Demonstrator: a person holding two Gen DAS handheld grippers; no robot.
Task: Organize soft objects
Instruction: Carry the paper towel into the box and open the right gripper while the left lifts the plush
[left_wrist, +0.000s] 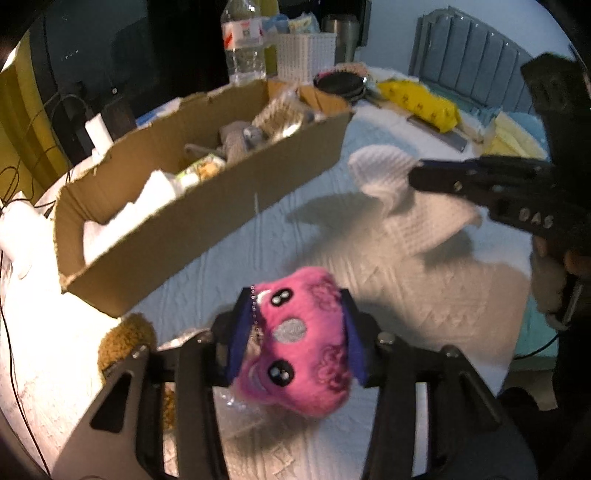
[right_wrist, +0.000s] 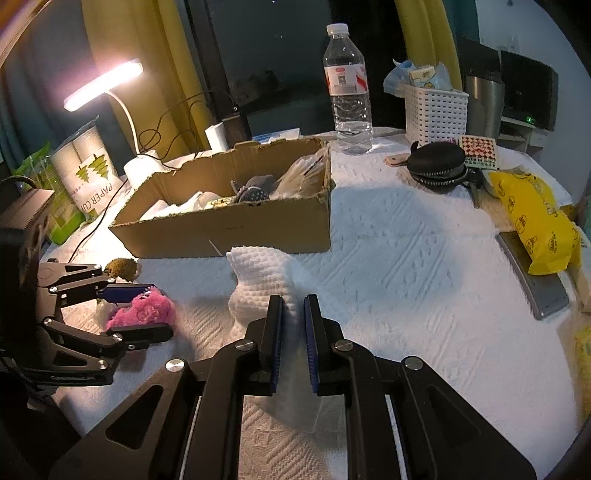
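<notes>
Left claw (left_wrist: 295, 328) clamped on pink plush toy (left_wrist: 299, 343), right claw (right_wrist: 293, 325) clamped on white waffle cloth (right_wrist: 266, 280); either could slip short of cardboard box (right_wrist: 236, 229).

We see a fluffy pink plush toy (left_wrist: 299, 343) lying near left, and a crumpled white waffle-weave cloth (right_wrist: 266, 284) right of it.

We see the left gripper (left_wrist: 295, 328) angled downward, its jaws partly apart. The right gripper (right_wrist: 293, 332) tilts down, jaws nearly closed.
</notes>
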